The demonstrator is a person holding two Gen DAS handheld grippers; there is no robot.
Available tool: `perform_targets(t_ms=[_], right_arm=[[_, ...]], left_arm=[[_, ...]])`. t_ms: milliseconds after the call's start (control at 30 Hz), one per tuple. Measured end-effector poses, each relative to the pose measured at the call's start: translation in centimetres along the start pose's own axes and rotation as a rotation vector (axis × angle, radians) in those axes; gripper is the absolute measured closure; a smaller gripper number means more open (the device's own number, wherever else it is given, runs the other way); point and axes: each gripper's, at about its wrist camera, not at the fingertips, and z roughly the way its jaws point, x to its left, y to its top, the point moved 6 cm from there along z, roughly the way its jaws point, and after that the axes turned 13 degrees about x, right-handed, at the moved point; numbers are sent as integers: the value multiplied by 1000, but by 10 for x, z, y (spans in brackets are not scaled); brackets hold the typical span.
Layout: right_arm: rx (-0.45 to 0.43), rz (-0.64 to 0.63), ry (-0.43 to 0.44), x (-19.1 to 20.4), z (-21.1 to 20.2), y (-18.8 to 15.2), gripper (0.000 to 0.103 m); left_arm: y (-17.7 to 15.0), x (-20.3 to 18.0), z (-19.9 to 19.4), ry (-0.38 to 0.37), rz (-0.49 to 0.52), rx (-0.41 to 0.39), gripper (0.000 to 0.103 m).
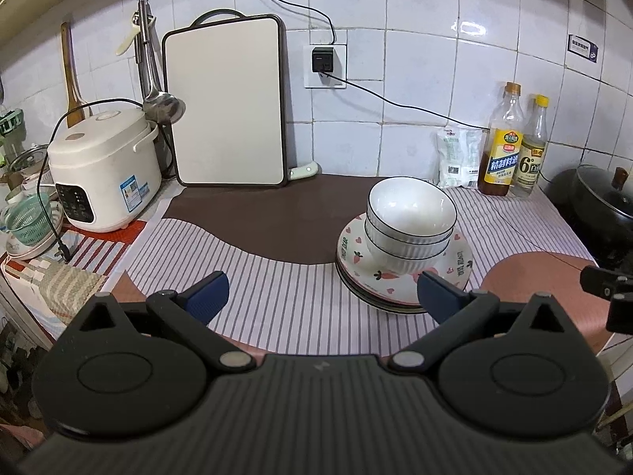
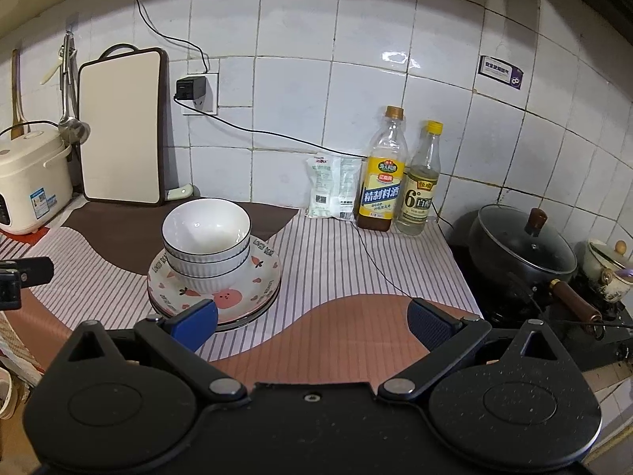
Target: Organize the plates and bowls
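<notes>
Dim indoor light; glare on wall tiles [image 1: 472, 28]; strong fisheye bending, dark corners; sharp focus.

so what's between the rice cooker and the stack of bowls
Left wrist view: only bare cloth-covered counter between rice cooker and stacked bowls.

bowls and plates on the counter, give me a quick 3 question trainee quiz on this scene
1. True or false: the bowls sit nested on top of the plates.
2. Multiple choice: what leans against the wall beside the rice cooker? A) a tray of cups B) a cutting board C) a frying pan
3. Fill in: both the left gripper and the right gripper have their fingers ____ and hold nothing.

Key: 1 true; 2 B; 3 open
</notes>
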Motion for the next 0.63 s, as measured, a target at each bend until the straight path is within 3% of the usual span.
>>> perform_targets(t_ms=[633], right_arm=[[23, 14, 11, -1, 4, -2, 0]], left_arm=[[-1, -2, -5, 3, 0, -19, 0]])
